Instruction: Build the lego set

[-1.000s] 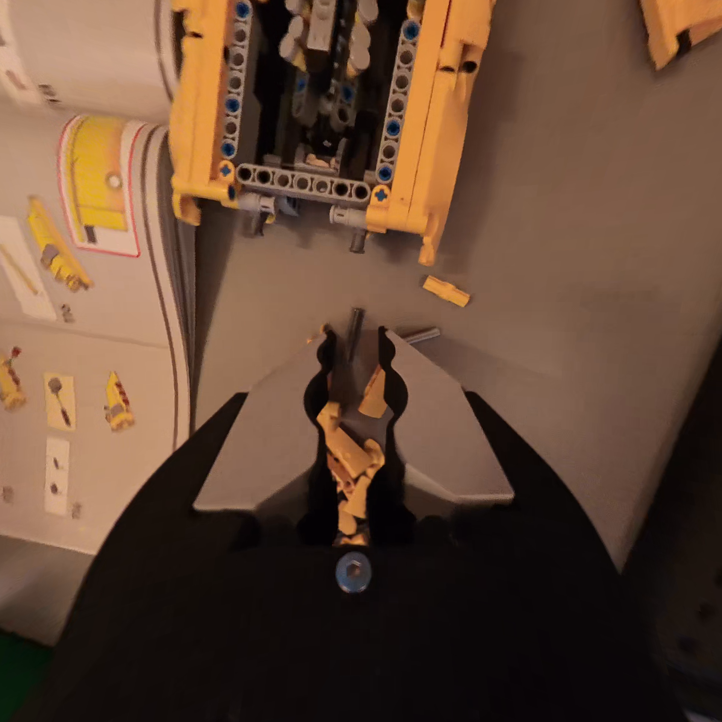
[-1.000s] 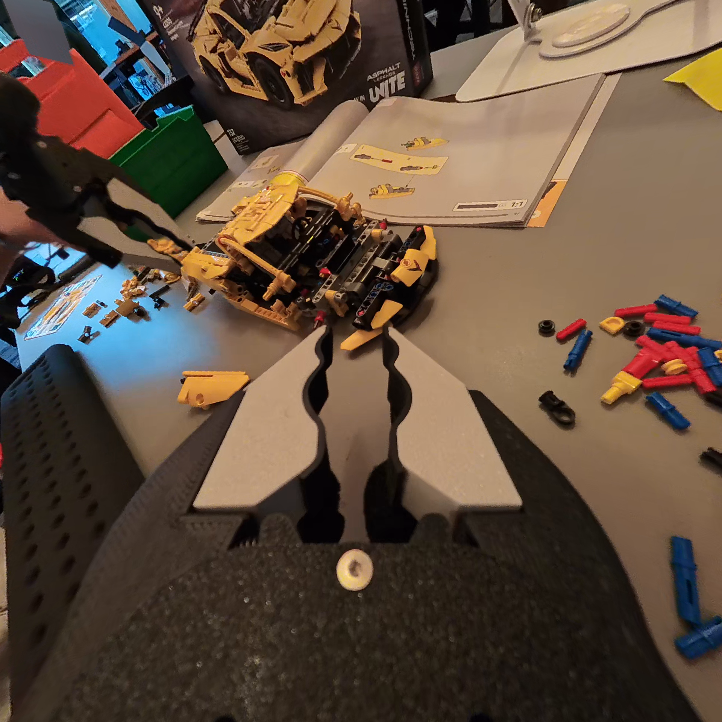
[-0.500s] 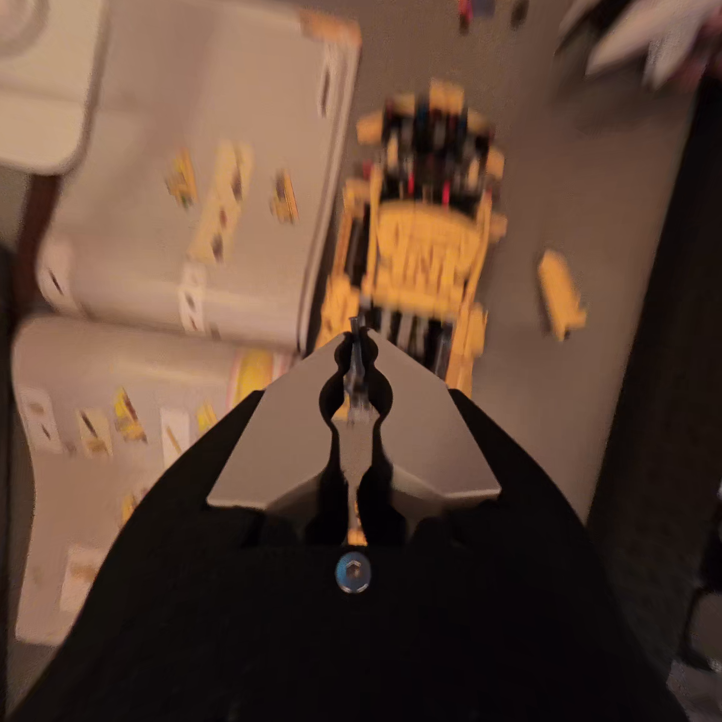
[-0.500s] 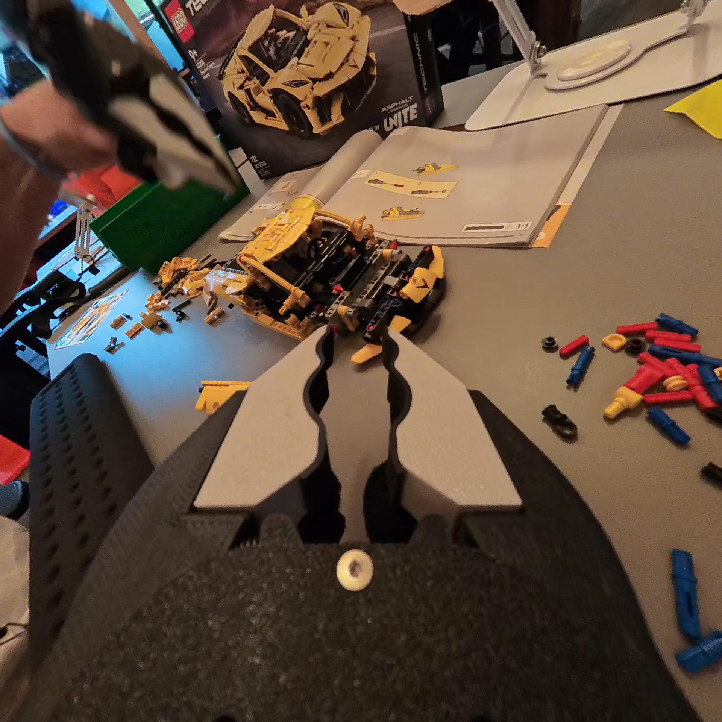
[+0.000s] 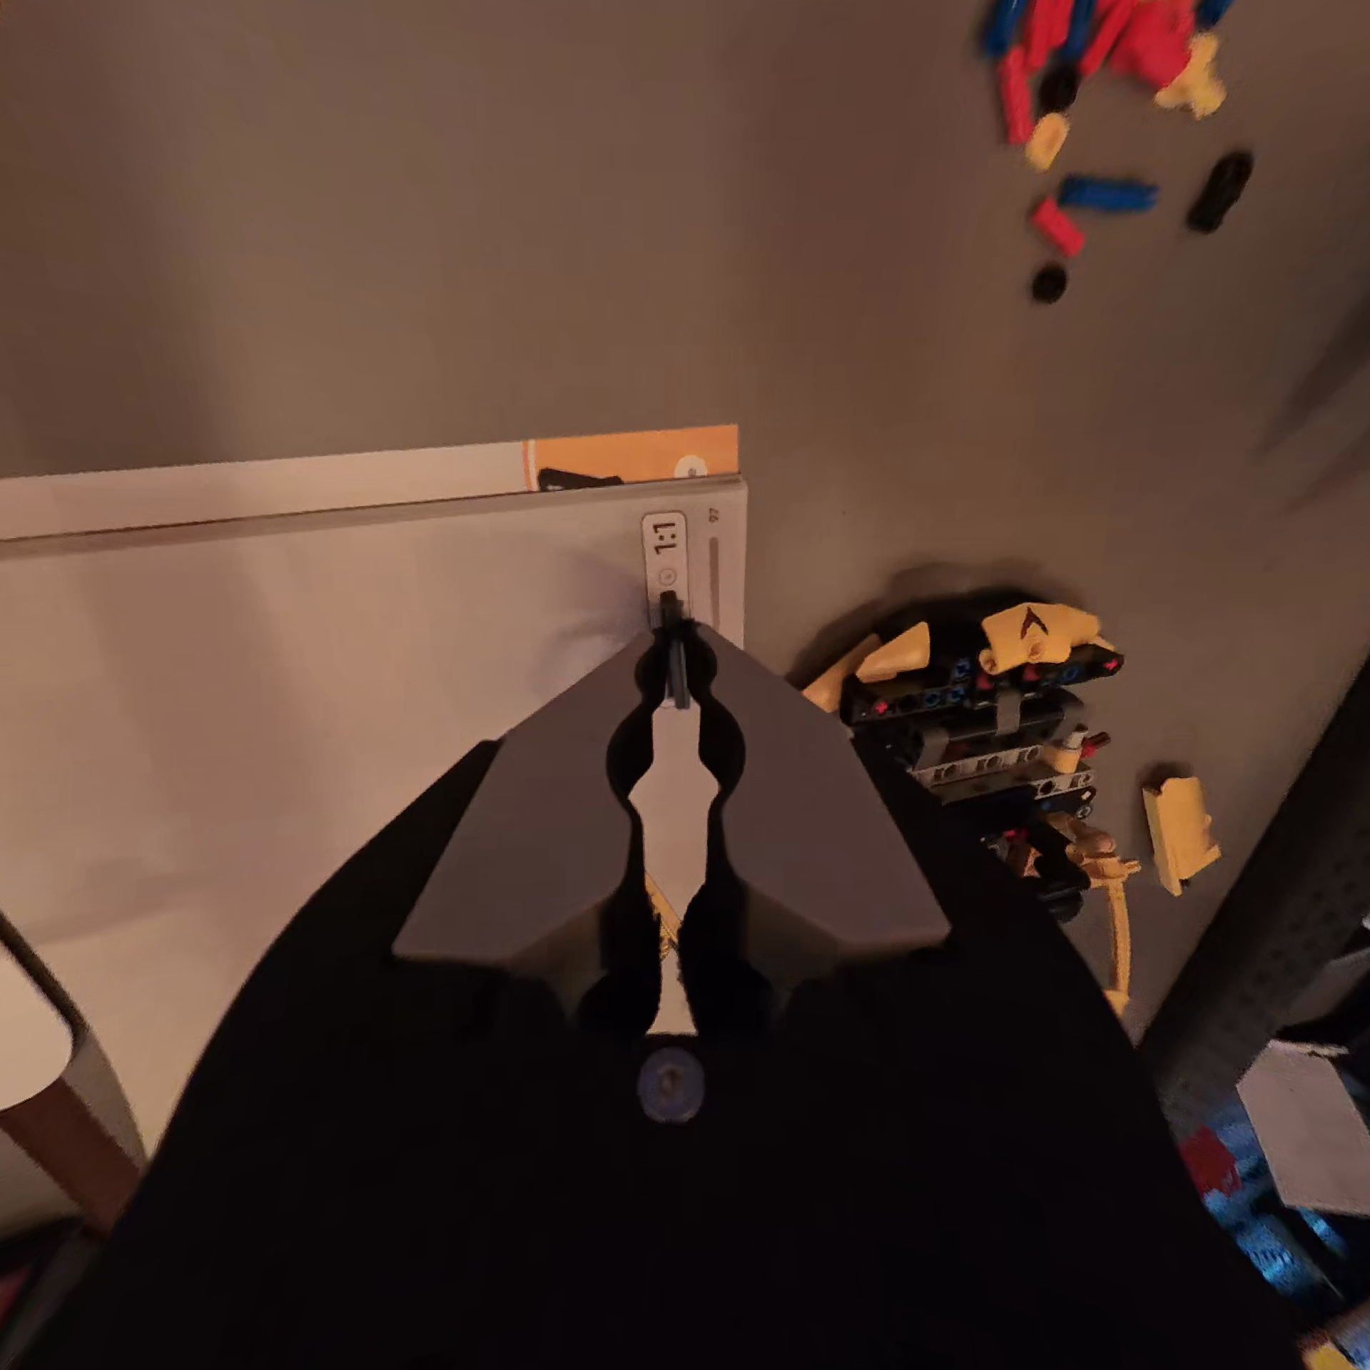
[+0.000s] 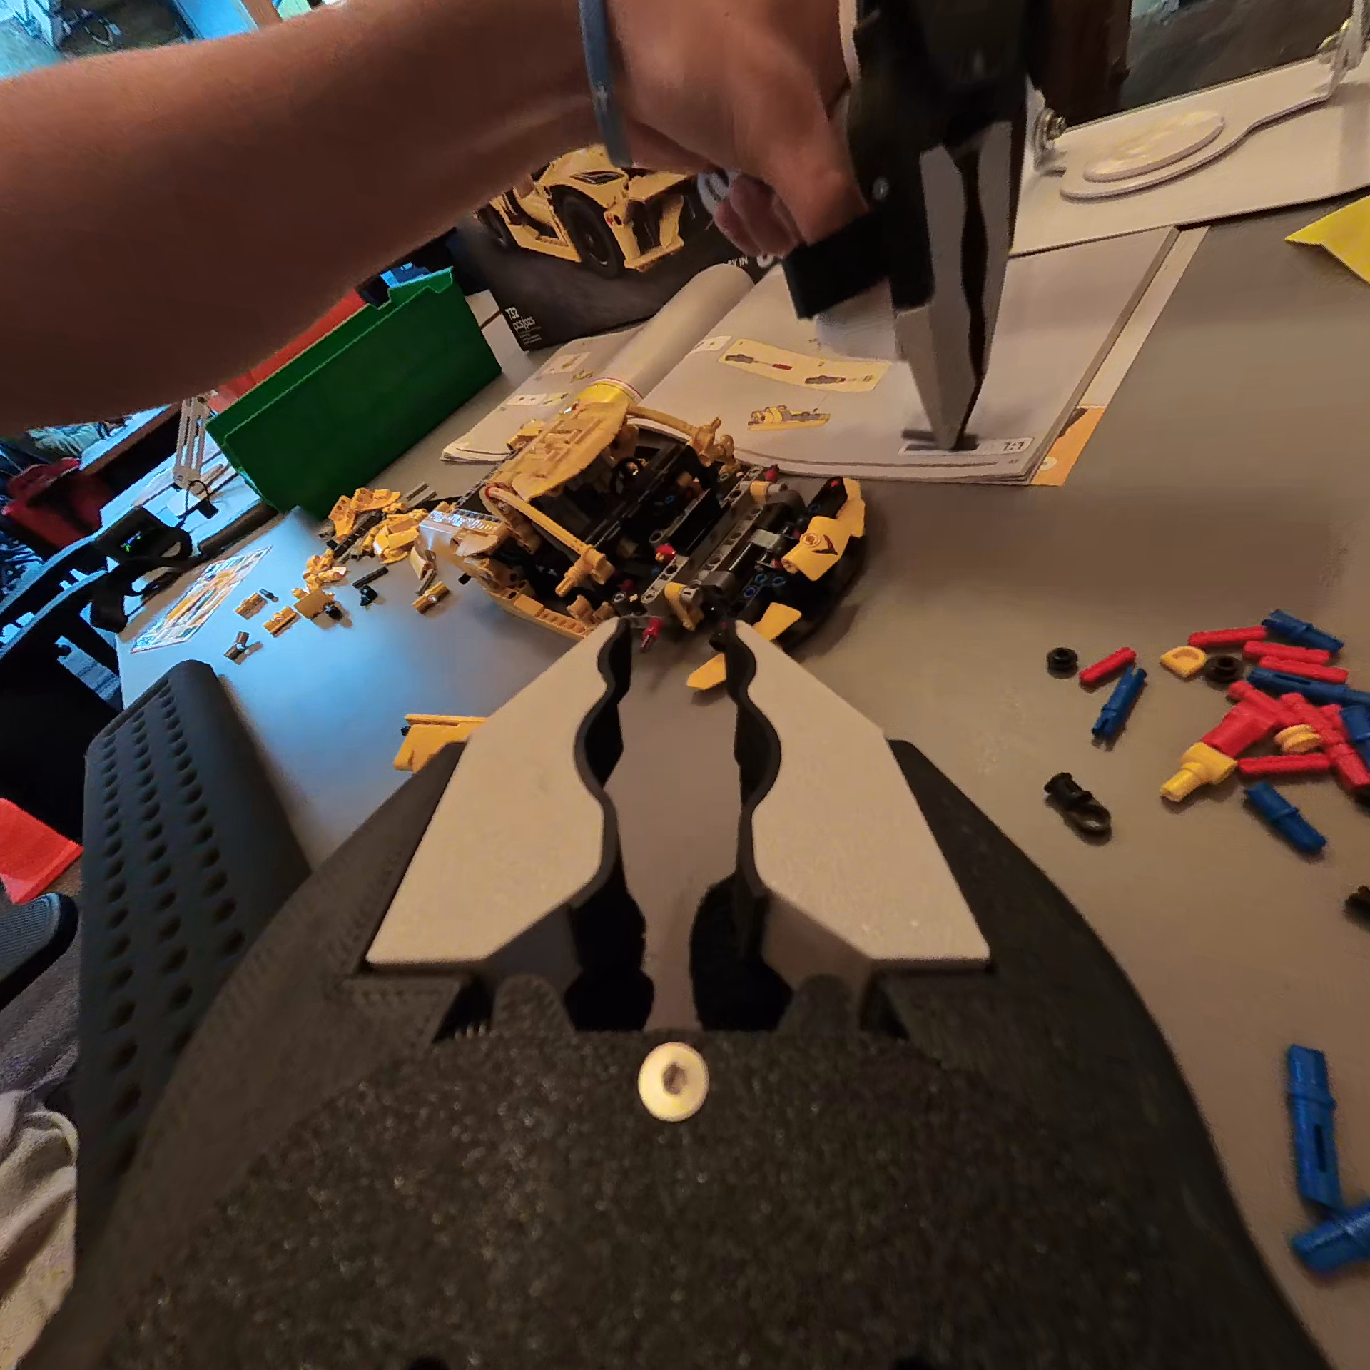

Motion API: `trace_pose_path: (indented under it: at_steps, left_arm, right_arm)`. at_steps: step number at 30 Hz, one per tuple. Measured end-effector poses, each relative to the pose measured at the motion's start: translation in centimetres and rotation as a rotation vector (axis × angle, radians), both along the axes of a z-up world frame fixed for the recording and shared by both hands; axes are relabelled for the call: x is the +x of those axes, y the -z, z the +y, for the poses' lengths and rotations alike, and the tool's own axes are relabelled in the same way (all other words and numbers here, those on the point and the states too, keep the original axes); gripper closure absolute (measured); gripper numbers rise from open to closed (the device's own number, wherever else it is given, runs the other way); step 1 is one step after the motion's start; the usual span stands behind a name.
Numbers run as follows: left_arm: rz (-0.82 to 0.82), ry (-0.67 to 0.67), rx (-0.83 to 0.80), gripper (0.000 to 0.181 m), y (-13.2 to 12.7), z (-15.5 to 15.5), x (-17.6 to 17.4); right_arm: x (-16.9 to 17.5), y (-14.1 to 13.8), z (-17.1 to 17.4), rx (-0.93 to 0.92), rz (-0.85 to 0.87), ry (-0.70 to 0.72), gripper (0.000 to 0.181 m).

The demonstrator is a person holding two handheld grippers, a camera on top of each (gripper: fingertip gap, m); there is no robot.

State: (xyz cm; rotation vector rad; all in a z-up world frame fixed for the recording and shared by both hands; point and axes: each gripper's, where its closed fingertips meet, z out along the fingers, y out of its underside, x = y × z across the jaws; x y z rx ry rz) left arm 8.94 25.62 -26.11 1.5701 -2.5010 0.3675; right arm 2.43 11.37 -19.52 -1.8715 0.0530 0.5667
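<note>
My left gripper (image 5: 673,643) is shut on a thin dark axle (image 5: 676,652). It holds the axle's tip down on the corner of the open instruction booklet (image 5: 311,667), over a small printed scale box. In the right wrist view the left gripper (image 6: 956,437) points straight down at the booklet (image 6: 1038,356). The half-built yellow and black car (image 6: 652,519) lies on the grey table in front of my right gripper (image 6: 676,639), which is open and empty just short of it. The car's end also shows in the left wrist view (image 5: 978,704).
Red, blue, black and yellow pins (image 6: 1275,712) lie at the right. Small yellow parts (image 6: 356,548) are scattered left of the car. A yellow panel (image 6: 434,734) lies near my right gripper. A green bin (image 6: 356,393) and the set's box (image 6: 608,222) stand behind. A person's arm (image 6: 296,193) reaches across. Left tips to right tips: about 15 cm.
My left gripper closed on the dark axle by the car's rear, lifted it, and swung right across the car to the booklet's corner. The right gripper stayed open and hardly moved.
</note>
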Motion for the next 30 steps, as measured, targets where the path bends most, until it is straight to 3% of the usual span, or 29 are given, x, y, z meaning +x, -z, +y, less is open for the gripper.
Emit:
trace_pose_path:
  at_steps: [30]
  left_arm:
    - [0.023, 0.067, 0.084, 0.177, 0.21, -0.18, 0.04]
  right_arm:
    - [-0.55, 0.18, 0.07, -0.012, 0.031, -0.031, 0.158]
